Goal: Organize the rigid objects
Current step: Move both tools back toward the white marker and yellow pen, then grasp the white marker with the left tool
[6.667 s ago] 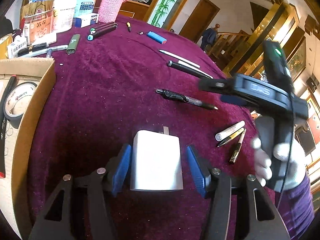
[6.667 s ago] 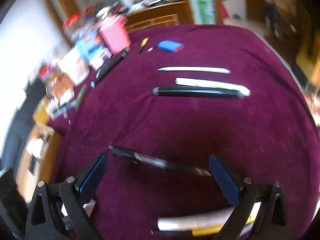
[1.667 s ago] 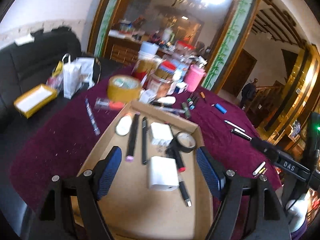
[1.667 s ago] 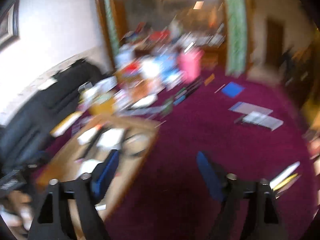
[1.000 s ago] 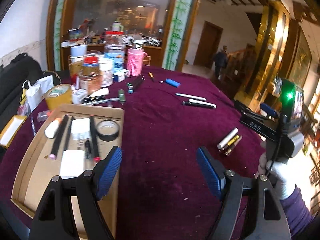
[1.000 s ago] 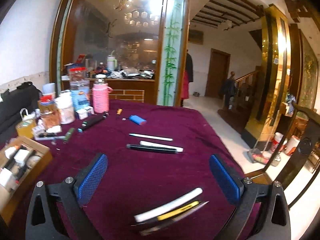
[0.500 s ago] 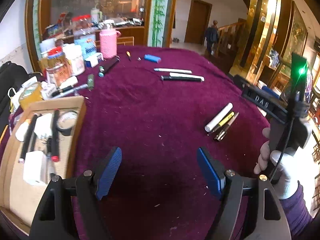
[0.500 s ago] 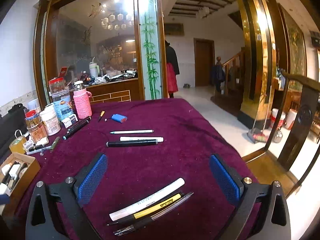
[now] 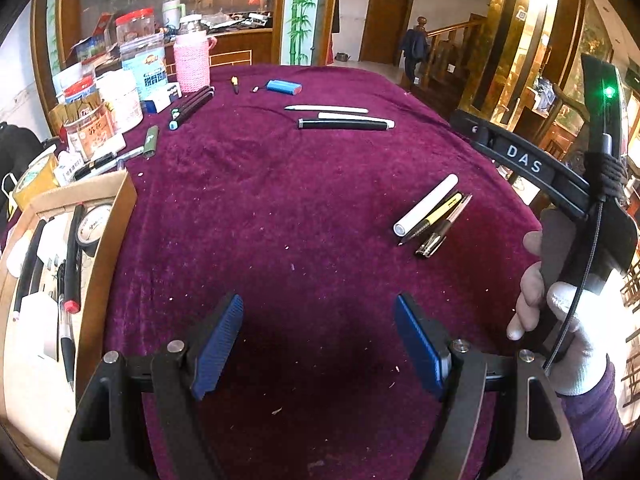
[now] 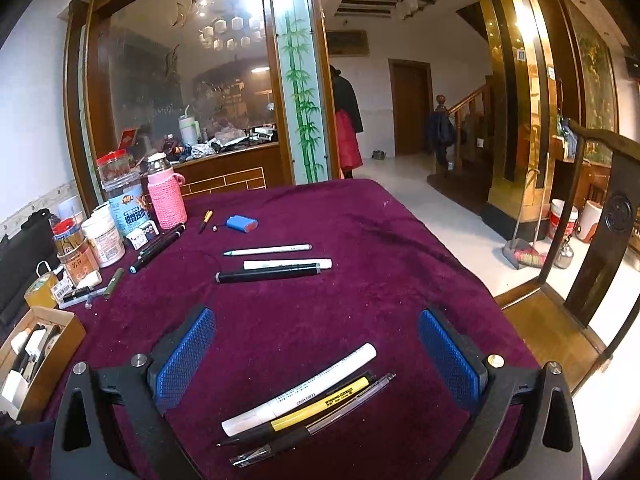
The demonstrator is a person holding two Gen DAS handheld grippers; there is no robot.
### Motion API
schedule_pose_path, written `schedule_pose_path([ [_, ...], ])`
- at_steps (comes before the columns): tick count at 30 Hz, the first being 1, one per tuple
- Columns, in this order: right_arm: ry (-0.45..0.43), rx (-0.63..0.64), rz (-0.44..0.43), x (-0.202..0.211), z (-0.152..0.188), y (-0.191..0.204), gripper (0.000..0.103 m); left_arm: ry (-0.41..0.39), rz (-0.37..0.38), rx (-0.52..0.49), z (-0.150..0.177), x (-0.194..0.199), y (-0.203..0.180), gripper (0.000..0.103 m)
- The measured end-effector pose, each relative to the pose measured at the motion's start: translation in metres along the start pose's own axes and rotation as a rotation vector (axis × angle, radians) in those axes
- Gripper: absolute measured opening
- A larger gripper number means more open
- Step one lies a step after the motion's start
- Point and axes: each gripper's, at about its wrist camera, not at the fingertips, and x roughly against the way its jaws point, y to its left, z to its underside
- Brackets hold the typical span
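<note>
Purple velvet covers your desk (image 9: 280, 208), with a wood-panelled hall and a staircase beyond it. Your cardboard box (image 9: 116, 216) sits at nine o'clock in the left wrist view, holding a white charger (image 9: 34, 320), a tape roll (image 9: 94, 226) and several pens. At ten o'clock stands a cluster of jars with a pink knitted bottle (image 10: 166, 200).

Your left tool (image 9: 320, 336) is spread wide over bare cloth, gripping nothing; a few seconds ago it straddled that charger. Your right tool (image 10: 316, 356), carried in a white-gloved hand (image 9: 560, 320), is equally wide and empty.

Between its tips lie three pens side by side, touching: a white marker (image 10: 304, 388), a yellow-barrelled pen (image 10: 320, 404) and a clear pen (image 10: 320, 424). Their long axes run from seven towards one o'clock, tips at seven. A second ago they lay lower in that view.

At twelve o'clock a black pen (image 10: 268, 274) and two white pens (image 10: 288, 264) lie crosswise.
</note>
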Motion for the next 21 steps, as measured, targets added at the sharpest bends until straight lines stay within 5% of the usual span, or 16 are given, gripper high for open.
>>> schedule_pose_path([
  [21, 0.114, -0.025, -0.01, -0.023, 0.005, -0.005, 0.102, 0.037, 0.021, 0.072, 0.004, -0.008, 0.016, 0.076],
])
